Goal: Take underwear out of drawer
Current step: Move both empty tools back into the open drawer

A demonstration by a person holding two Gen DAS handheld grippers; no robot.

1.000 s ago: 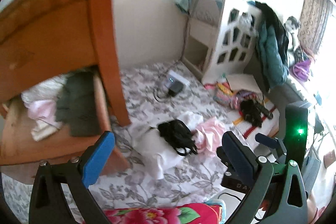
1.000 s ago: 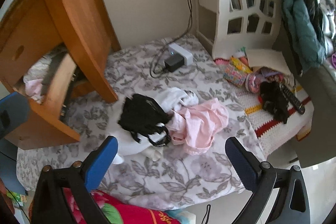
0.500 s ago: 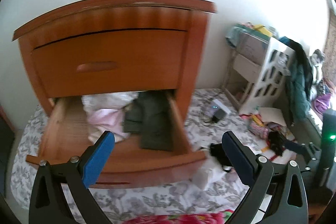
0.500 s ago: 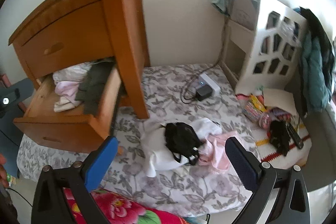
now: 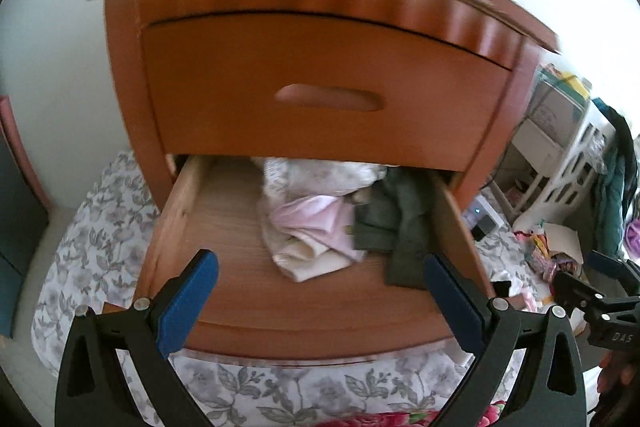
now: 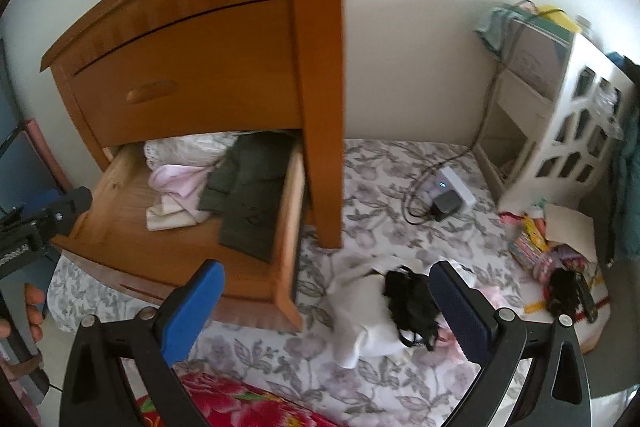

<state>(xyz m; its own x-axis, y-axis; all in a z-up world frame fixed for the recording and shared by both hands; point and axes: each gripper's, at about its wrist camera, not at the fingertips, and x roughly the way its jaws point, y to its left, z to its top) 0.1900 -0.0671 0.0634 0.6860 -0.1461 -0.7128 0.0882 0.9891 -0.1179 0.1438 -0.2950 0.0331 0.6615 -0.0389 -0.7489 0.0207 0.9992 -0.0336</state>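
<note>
Plainly, with the left hand-held gripper (image 5: 320, 291) spread wide and empty over the open drawer (image 5: 224, 227), the pink-and-cream underwear (image 5: 308, 235) at its 12 o'clock touches a dark green garment (image 5: 404, 239), which a careless pinch could drag out too.

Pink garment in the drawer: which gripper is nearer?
Left. The left gripper is open, aimed into the drawer, just short of the pink garment. The right gripper is open too, off to the drawer's right, over the bedspread.
</note>
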